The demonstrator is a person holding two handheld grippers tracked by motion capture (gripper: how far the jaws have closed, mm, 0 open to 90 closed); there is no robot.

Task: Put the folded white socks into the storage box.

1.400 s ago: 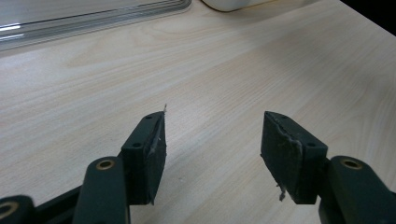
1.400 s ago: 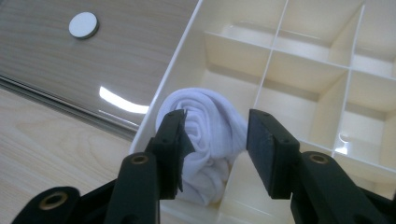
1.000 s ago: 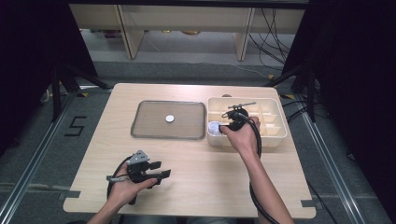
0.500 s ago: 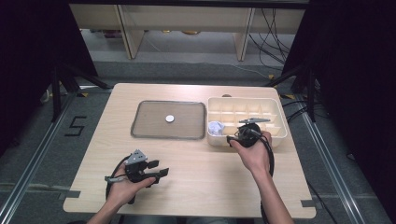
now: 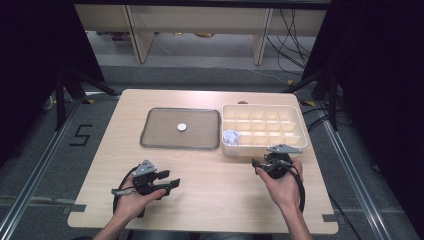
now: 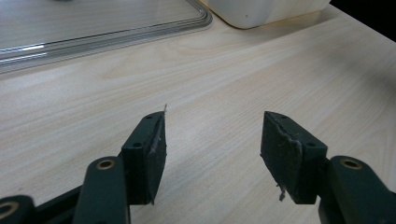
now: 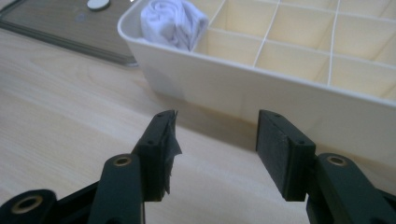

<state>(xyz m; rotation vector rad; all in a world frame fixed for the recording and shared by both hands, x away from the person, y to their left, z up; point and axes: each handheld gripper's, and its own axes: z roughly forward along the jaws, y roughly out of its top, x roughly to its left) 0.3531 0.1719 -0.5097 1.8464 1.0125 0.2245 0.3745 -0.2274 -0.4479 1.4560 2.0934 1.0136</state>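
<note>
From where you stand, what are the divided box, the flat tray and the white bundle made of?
Divided box: probably cream plastic, smooth with thin moulded dividers. Flat tray: perhaps clear or smoked plastic; its ridged rim glints. White bundle: soft cloth, rolled and creased.

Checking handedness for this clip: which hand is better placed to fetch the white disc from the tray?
Probably left. The left gripper sits open on the tray's side; the disc lies there. The right gripper, also empty, is by the divided box.
</note>
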